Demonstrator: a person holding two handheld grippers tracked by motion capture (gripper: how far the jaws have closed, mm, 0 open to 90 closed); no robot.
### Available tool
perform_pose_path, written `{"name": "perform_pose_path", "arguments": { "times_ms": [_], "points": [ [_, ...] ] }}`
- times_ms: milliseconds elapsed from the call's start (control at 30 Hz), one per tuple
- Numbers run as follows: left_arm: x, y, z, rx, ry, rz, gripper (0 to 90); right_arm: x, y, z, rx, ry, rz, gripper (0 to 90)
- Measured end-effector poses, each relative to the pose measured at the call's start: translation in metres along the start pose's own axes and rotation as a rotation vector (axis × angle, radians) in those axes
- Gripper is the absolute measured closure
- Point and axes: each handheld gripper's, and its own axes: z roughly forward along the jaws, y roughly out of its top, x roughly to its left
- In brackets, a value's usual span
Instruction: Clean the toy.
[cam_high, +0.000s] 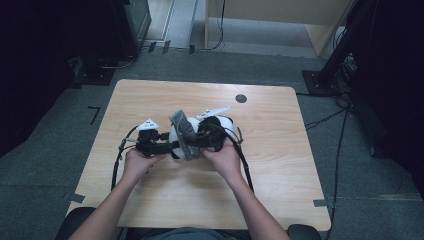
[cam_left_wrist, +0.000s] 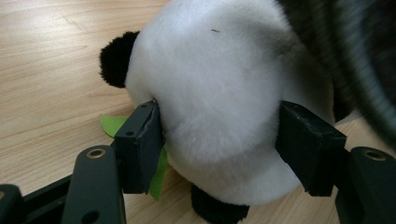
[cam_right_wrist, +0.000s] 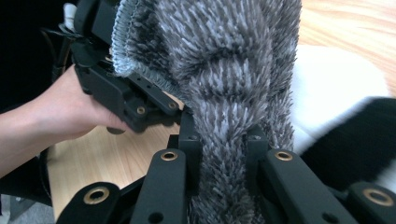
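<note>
A black-and-white panda plush (cam_left_wrist: 219, 93) lies on the wooden table (cam_high: 280, 165), near its middle, with a green felt leaf (cam_left_wrist: 112, 123) beneath it. My left gripper (cam_left_wrist: 219, 140) is shut on the plush's white body, a pad pressing into each side. My right gripper (cam_right_wrist: 224, 144) is shut on a grey fuzzy cloth (cam_right_wrist: 224, 70), which hangs bunched over the plush (cam_high: 176, 139). In the high view the two grippers meet at the plush, the left gripper (cam_high: 167, 145) from the left and the right gripper (cam_high: 198, 142) from the right. In the right gripper view the left gripper (cam_right_wrist: 121, 93) sits close behind the cloth.
A small dark round mark (cam_high: 241, 98) sits near the table's far edge. Cables trail from both grippers over the near edge. On the grey floor around the table stand dark equipment stands (cam_high: 330, 70) and a wooden cabinet (cam_high: 280, 15).
</note>
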Motion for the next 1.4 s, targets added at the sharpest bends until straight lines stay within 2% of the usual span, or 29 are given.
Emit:
{"name": "perform_pose_path", "arguments": {
  "times_ms": [100, 167, 467, 700, 1033, 1400],
  "points": [
    [0.001, 0.000, 0.000, 0.006, 0.006, 0.006, 34.0, 0.001, 0.001, 0.015, 0.027, -0.003, -0.006, 76.4],
    [0.001, -0.001, 0.000, 0.005, 0.006, 0.004, 34.0, -0.002, 0.001, 0.019, 0.031, -0.007, -0.006, 76.4],
    [0.001, -0.001, 0.001, -0.003, 0.005, 0.005, 33.7, -0.009, -0.002, 0.006, 0.033, -0.022, 0.005, 74.9],
    [0.001, -0.001, 0.001, -0.002, 0.006, 0.005, 32.9, -0.013, -0.006, -0.012, 0.026, -0.049, 0.008, 74.6],
    [0.001, -0.001, 0.000, -0.002, 0.007, 0.011, 33.0, -0.019, -0.016, -0.041, 0.001, -0.060, 0.023, 74.2],
    [0.001, 0.000, 0.000, 0.005, 0.001, 0.005, 33.0, -0.029, -0.033, -0.080, -0.023, -0.102, 0.065, 72.8]
  ]
}}
